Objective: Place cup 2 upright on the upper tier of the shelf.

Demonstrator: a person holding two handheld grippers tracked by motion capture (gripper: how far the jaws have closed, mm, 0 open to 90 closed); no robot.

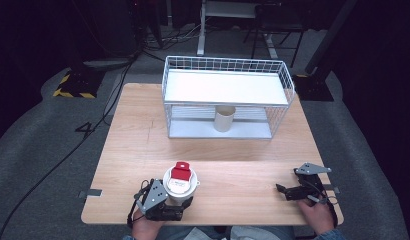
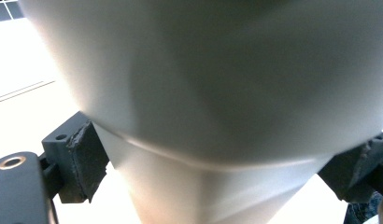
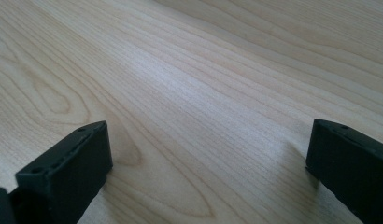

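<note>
cup (image 2: 217,93): blurred in the left gripper view, cut off at 12, 3 and 6 o'clock; its base unseen.
cup label (image 1: 179,185): print too small to read in the high view.
left tongs (image 1: 180,197): tips hidden under the cup's lid in the high view.
left hand (image 1: 145,227): cut off at 6 o'clock.
right tongs (image 3: 208,172): both jaws cut off at 6 o'clock in the right gripper view.
beige cylinder (image 1: 224,119): partly veiled by the wire rack (image 1: 288,82).

Our left gripper (image 1: 179,200) has the lidded cup (image 1: 180,184) between its jaws; the wire rack (image 1: 227,97) stands well beyond, holding a second cup (image 1: 224,118).
</note>
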